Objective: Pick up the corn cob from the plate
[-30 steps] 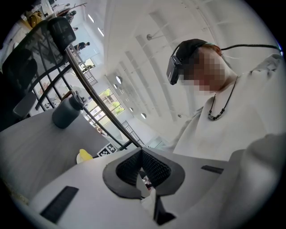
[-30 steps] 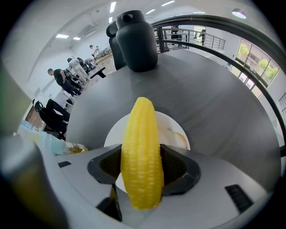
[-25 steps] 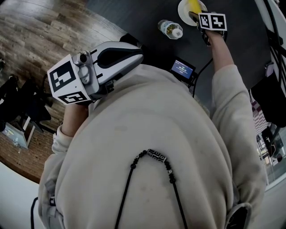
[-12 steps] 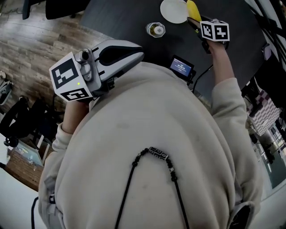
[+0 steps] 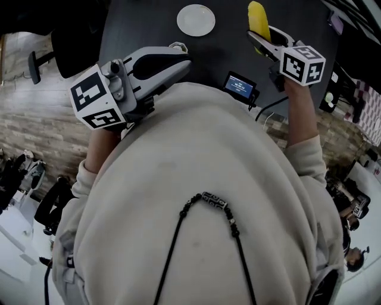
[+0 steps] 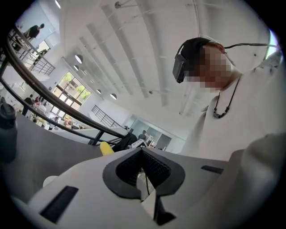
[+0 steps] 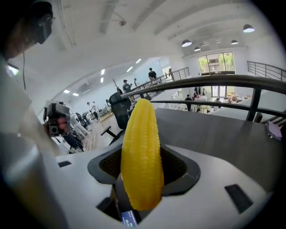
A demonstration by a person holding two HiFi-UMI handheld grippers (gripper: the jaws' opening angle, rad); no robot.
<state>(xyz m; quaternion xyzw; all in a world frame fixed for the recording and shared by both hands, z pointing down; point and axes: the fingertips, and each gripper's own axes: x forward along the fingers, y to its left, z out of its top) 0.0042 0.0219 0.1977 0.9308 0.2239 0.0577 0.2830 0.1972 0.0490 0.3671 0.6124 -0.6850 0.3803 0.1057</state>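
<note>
The yellow corn cob is held up off the dark table, clear of the white plate, which lies bare at the far middle. My right gripper is shut on the cob; in the right gripper view the corn cob stands between the jaws and points away from me. My left gripper is held close to my chest at the left, jaws together with nothing between them. In the left gripper view the left gripper shows its dark pads touching, and the cob's yellow tip peeks over the jaw.
A small black device with a lit screen sits at the table's near edge. An office chair stands left of the dark table. Wood and brick-pattern floor lies to the left; bags and clutter lie at the far right.
My right gripper has lifted the corn cob off the plate and drawn it back to the right. The plate is now bare. The jar seen earlier beside the plate is out of view.
</note>
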